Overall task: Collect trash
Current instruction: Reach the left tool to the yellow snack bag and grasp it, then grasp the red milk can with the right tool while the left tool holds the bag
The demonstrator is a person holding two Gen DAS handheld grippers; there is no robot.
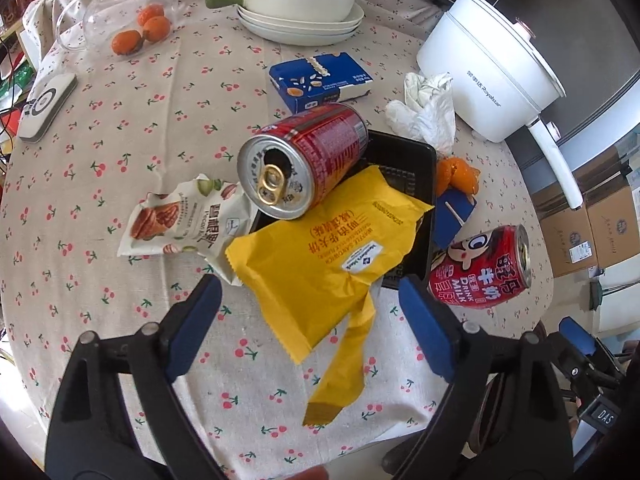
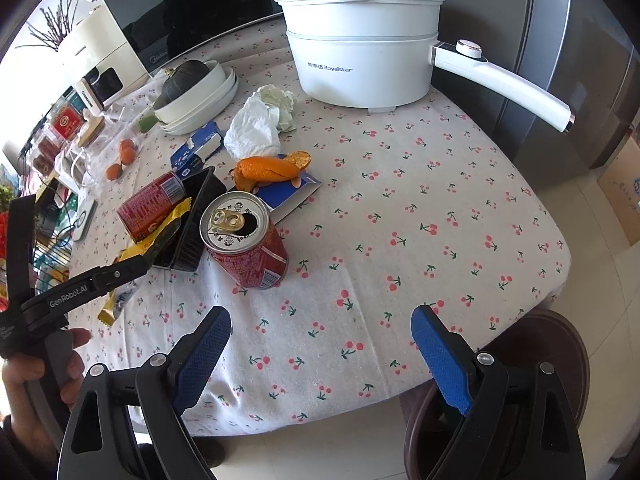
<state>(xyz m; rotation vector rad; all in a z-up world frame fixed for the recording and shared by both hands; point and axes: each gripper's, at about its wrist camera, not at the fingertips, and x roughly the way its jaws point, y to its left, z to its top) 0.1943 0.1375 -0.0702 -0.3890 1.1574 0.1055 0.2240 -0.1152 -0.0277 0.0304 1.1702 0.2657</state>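
From left wrist cam I noted a tray (image 1: 416, 168) at table centre w/ a can (image 1: 304, 160) lying on its side across the tray's left edge. A wafer wrapper (image 1: 320, 256) lay partly in the tray, spilling toward me onto the cloth. A nut packet (image 1: 180, 220) sat just left of it. A second can (image 1: 480, 268) stood right of the tray; peel (image 1: 456, 174) behind that can; tissue (image 1: 428, 112) further back, before the pot (image 1: 484, 68).
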